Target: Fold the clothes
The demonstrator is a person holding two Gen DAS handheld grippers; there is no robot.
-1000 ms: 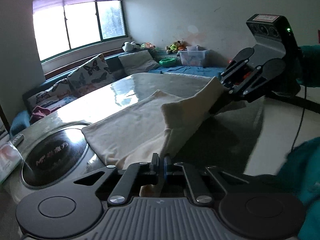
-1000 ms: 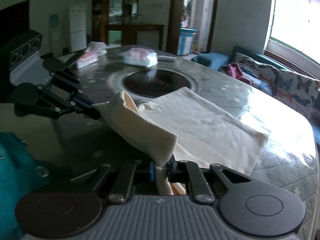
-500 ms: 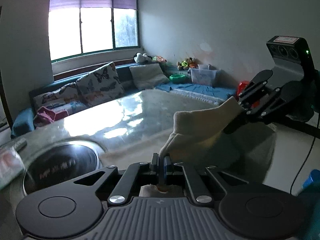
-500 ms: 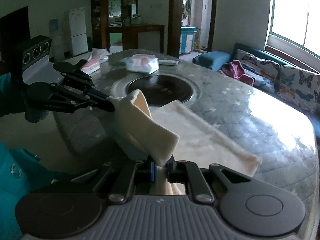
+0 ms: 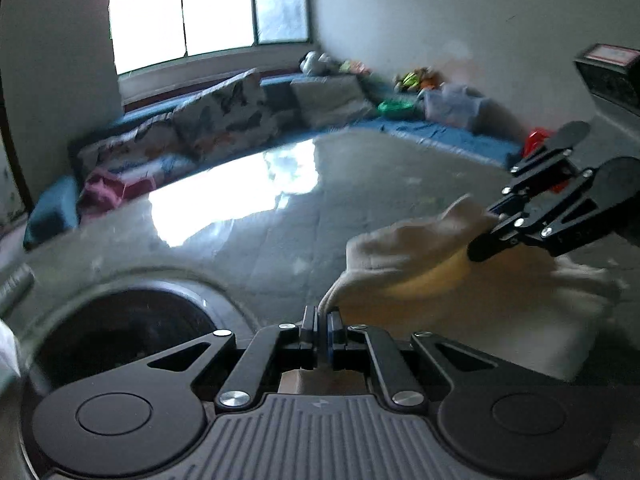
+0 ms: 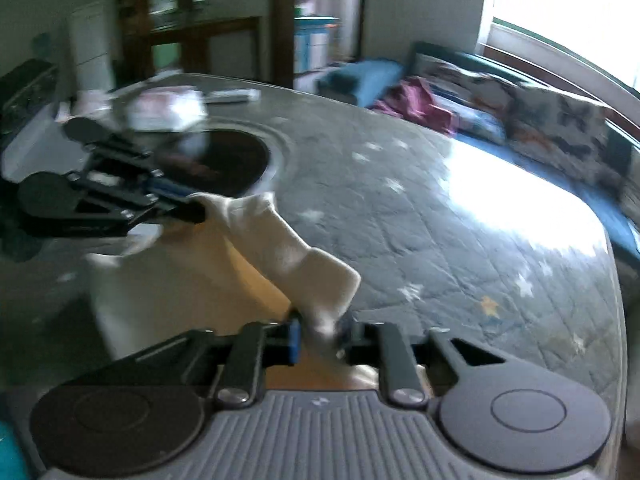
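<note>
Cream cloth (image 5: pixel 404 248) pinched tight in left gripper (image 5: pixel 322 320); right gripper (image 6: pixel 320 334) jaws opening, cloth corner between them.

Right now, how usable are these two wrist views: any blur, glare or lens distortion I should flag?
Left wrist view: motion blur smears the sofa cushions and cream cloth; window glare reflects off the table. Right wrist view: blurrier, background streaked, glare patch on the table at right; fisheye bends both frames' edges.
</note>
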